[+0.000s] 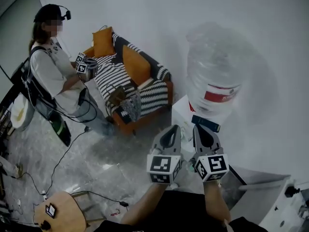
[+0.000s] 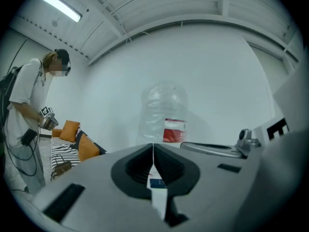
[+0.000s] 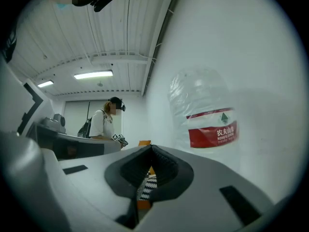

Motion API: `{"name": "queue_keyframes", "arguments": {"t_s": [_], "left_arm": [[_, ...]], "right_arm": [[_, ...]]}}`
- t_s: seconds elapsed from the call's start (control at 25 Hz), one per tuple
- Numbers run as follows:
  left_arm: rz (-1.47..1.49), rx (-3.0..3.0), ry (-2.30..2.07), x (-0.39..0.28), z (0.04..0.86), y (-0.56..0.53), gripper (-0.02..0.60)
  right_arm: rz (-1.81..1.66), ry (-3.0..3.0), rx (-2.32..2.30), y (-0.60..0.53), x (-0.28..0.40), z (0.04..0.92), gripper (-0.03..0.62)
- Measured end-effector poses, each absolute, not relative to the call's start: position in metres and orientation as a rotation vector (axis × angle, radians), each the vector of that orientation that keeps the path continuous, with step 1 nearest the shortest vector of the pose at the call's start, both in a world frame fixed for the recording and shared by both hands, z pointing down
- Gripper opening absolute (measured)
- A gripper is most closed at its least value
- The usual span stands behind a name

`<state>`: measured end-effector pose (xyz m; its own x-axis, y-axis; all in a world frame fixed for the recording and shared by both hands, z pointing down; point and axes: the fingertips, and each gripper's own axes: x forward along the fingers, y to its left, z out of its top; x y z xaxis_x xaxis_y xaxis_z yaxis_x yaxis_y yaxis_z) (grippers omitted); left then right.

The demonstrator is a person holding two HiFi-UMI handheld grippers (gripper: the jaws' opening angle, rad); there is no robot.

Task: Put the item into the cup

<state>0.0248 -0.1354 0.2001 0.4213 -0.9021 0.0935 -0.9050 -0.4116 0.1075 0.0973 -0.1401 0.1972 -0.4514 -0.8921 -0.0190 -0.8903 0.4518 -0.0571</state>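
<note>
No cup and no loose item shows in any view. My left gripper and right gripper are held up side by side at the bottom middle of the head view, each with its marker cube below. Both are shut, jaws pressed together with nothing between them. They point toward a big clear water bottle with a red label, upside down on a white dispenser. In the left gripper view my left gripper shows its closed jaws below the bottle. In the right gripper view my right gripper sits left of the bottle.
An orange sofa with striped cushions stands against the wall. Another person holding grippers stands at the left, cables trailing over the floor. A round wooden stool is at the bottom left. A grey-white machine is at the bottom right.
</note>
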Motion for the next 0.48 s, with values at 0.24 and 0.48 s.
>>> {"name": "queue_keyframes", "arguments": {"t_s": [0.24,0.48], "left_arm": [[0.039,2.559,-1.603,0.038,0.199,-0.136,0.014],[0.035,2.595,-1.584,0.050,0.195,-0.139,0.014]], "right_arm": [[-0.081,2.617,-1.604,-0.140,0.106,0.197,0.011],[-0.074,2.622,-1.548,-0.141,0.107,0.194,0.011]]}}
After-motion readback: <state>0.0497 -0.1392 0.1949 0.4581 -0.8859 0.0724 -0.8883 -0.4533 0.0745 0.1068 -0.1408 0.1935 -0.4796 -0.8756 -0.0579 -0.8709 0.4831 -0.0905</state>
